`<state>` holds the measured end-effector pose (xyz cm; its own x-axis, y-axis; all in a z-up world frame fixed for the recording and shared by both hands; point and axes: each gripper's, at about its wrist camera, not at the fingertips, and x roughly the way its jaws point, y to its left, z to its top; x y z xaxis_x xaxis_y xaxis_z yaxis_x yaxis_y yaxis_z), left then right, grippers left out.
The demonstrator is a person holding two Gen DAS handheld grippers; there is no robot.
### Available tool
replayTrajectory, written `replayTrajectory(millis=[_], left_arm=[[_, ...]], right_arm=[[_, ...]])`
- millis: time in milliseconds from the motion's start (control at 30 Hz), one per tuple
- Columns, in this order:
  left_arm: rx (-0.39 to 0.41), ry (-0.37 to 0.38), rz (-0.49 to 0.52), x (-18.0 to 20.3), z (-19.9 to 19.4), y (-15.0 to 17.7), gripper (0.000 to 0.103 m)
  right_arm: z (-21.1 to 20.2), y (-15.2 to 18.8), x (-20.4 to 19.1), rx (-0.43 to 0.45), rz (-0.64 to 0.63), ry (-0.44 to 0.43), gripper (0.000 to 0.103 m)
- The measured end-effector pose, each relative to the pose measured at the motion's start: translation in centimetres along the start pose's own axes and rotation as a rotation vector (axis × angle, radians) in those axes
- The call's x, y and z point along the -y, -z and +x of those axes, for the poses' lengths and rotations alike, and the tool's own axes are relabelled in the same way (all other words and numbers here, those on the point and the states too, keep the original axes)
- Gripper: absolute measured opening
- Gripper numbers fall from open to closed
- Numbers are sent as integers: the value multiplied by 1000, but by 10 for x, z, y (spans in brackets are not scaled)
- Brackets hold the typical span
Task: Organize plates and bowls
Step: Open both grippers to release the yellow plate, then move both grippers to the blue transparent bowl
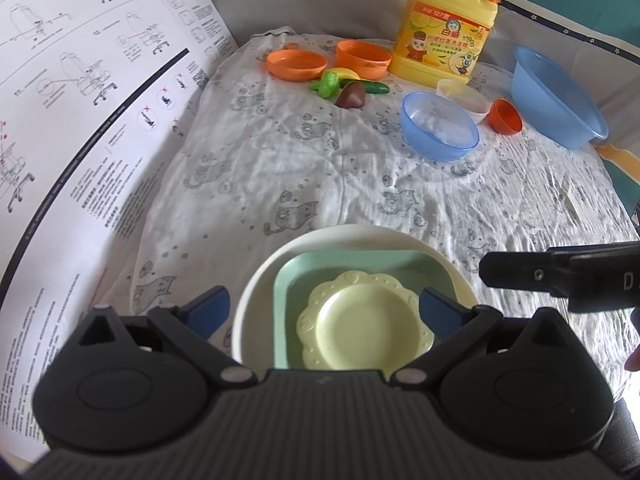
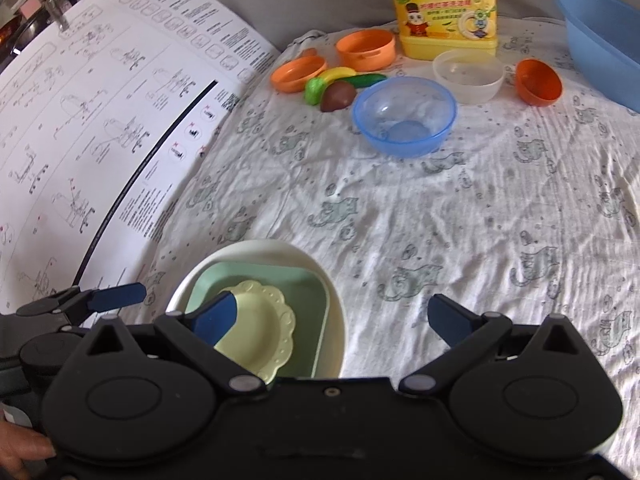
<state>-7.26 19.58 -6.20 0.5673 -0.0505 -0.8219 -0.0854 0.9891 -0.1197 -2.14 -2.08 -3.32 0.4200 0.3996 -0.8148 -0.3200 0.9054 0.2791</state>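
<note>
A stack sits at the near edge of the cloth: a pale yellow scalloped plate point(image 1: 364, 328) point(image 2: 260, 330) inside a mint square plate point(image 1: 320, 276) point(image 2: 288, 284) inside a cream round plate point(image 1: 352, 236) point(image 2: 280, 248). My left gripper point(image 1: 324, 310) is open, its jaws spread over the stack. My right gripper point(image 2: 340, 318) is open just right of the stack; it shows in the left wrist view point(image 1: 560, 276). Farther off stand a blue bowl point(image 1: 440, 126) point(image 2: 404, 114), a clear bowl point(image 2: 468, 76), a small orange bowl point(image 1: 506, 116) point(image 2: 538, 82), an orange plate point(image 1: 296, 64) point(image 2: 298, 72) and an orange bowl point(image 1: 362, 58) point(image 2: 366, 50).
A yellow detergent jug point(image 1: 444, 24) point(image 2: 444, 8) stands at the back. Toy fruit and vegetables point(image 1: 344, 86) point(image 2: 340, 84) lie by the orange dishes. A large blue basin point(image 1: 556, 96) point(image 2: 600, 40) is at the right. A printed instruction sheet point(image 1: 80, 120) point(image 2: 100, 140) covers the left.
</note>
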Motion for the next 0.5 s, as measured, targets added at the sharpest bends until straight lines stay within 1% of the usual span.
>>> replayTrajectory(millis=[267, 500], left_arm=[[-2, -6, 26, 22, 7, -16, 103], [-8, -13, 44, 41, 19, -40, 103]], right_arm=[[-8, -8, 29, 25, 60, 14, 103], [-13, -17, 62, 54, 128, 32, 103]])
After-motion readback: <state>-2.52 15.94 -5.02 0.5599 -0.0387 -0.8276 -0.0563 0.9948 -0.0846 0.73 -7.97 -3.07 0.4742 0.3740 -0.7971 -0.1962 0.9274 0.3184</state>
